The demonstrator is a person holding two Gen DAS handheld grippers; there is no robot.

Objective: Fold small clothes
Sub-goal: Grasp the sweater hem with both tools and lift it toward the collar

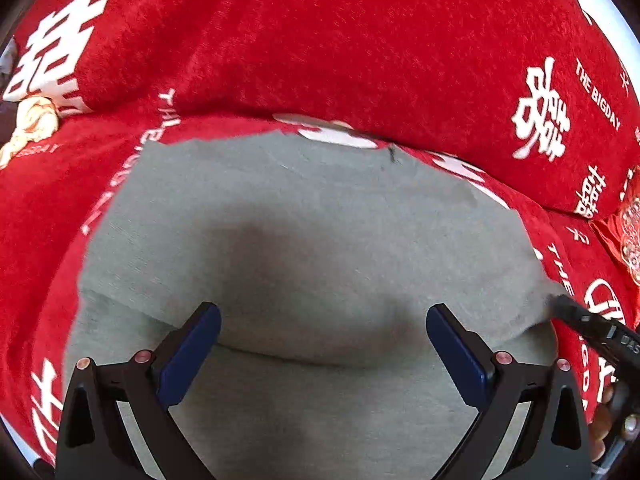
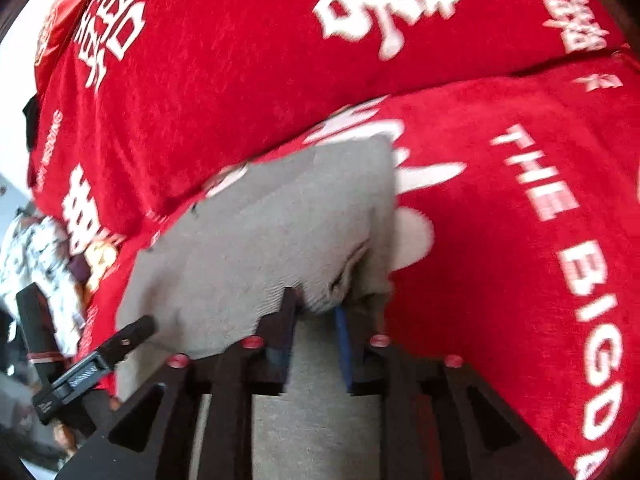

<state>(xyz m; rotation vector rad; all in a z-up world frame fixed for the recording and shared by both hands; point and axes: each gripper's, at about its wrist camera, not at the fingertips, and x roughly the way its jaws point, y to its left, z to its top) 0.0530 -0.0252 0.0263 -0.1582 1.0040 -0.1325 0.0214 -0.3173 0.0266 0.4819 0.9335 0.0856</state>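
Observation:
A grey garment lies spread on a red blanket printed with white characters. My left gripper hovers just over the garment's near half, open wide, with nothing between its blue pads. My right gripper sits at the garment's right edge. Its jaws stand narrowly apart, with a bunched ridge of grey cloth between the tips that the pads do not clearly press. In the left wrist view the right gripper's tip shows at the garment's right corner. One left-gripper finger shows at the lower left of the right wrist view.
A red cushion with the same white print rises just behind the garment. A cream crumpled item lies at the far left, and a red patterned packet at the right. White floral fabric sits off the blanket's left side.

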